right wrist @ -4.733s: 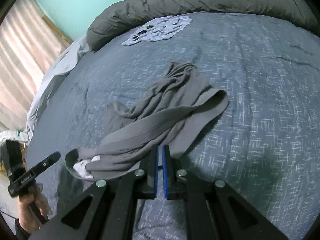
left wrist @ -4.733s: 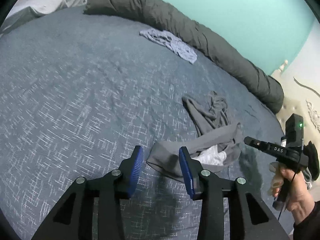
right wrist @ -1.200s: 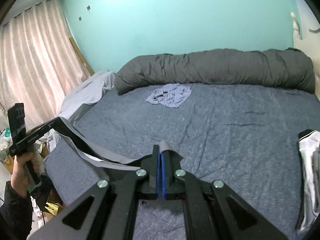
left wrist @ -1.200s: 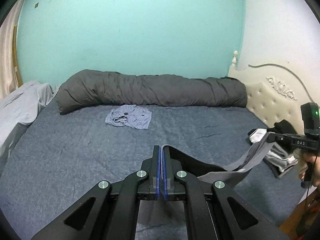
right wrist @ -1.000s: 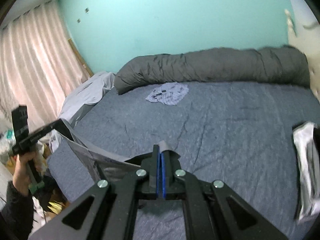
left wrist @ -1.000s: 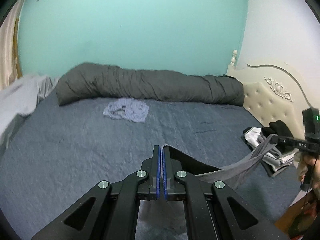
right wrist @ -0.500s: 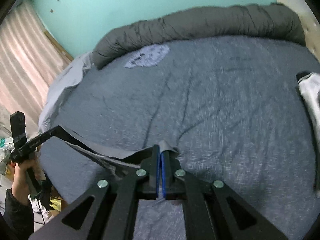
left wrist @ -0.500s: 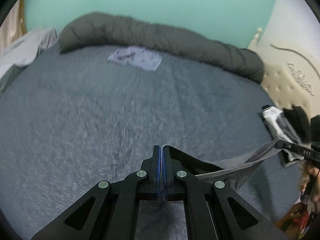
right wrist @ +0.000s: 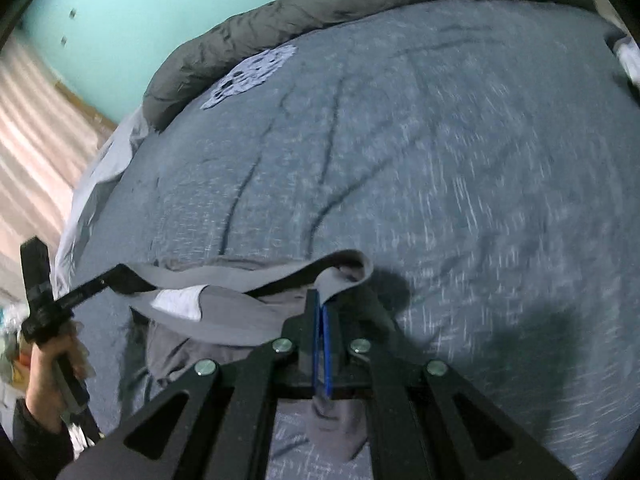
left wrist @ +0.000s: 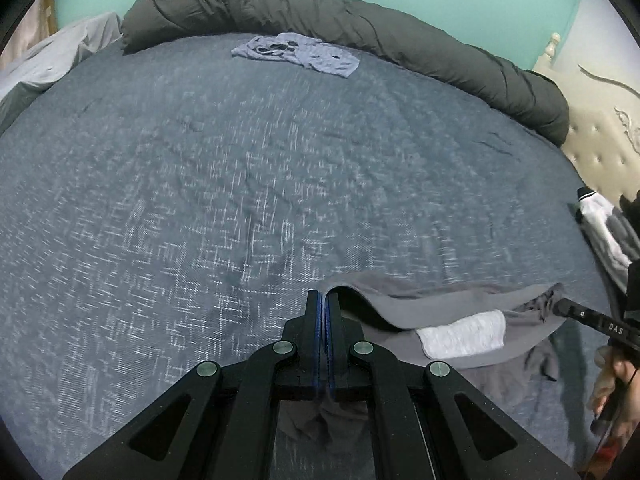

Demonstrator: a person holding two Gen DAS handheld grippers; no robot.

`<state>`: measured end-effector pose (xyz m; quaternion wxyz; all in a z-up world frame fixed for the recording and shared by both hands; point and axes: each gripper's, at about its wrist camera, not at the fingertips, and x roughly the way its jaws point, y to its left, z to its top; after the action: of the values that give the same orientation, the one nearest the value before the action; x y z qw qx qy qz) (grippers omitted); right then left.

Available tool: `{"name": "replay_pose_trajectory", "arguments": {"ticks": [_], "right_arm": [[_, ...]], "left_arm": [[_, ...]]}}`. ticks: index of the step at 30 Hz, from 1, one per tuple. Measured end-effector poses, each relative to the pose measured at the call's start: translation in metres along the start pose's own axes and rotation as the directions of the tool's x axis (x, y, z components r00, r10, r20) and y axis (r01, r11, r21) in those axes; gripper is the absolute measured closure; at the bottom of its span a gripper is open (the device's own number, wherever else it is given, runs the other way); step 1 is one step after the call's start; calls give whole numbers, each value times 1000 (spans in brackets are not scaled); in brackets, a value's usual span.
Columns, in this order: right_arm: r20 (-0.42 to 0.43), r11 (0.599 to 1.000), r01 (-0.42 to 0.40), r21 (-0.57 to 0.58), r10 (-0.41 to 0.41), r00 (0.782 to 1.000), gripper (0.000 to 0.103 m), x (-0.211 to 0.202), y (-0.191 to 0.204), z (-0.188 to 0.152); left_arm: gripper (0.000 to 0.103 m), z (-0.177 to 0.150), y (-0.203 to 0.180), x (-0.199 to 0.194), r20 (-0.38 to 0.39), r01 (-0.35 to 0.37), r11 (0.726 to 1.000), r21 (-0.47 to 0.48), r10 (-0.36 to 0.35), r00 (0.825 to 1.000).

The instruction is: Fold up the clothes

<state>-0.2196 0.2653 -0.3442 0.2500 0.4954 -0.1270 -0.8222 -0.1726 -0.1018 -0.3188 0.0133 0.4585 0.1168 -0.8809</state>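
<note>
I'm clamping the grey garment (left wrist: 452,308) in both the left gripper (left wrist: 323,300) and the right gripper (right wrist: 322,300), its waistband sagging between them over the bed (left wrist: 200,160).

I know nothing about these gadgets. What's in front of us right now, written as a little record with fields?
Setting: a bed with a blue-grey cover
Item in hand: grey garment with a white inner label, stretched between both tools
Left gripper: shut on the garment's edge
Right gripper: shut on the other edge
Also on bed: small crumpled blue-grey garment, rolled dark duvet, folded clothes pile near the headboard
</note>
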Motion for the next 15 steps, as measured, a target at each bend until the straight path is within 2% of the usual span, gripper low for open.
{"name": "replay_pose_trajectory", "arguments": {"ticks": [6,10,13,15], "right_arm": [[87,994,-49,94,40,995,102,-2,-22,-7],[68,996,-22,83,16,998,101,6,-24,-13],[52,998,2,67,-5,999,100,13,-21,-19],[39,998,8,55,-10,999,100,18,-17,-20]], "left_arm": [[101,-6,8,14,41,-16,1000,7,15,999],[101,-10,11,14,32,11,1000,-5,-11,999],[97,-11,13,11,30,13,1000,-4,-12,999],[89,-7,13,12,30,4,1000,2,-5,1000]]}}
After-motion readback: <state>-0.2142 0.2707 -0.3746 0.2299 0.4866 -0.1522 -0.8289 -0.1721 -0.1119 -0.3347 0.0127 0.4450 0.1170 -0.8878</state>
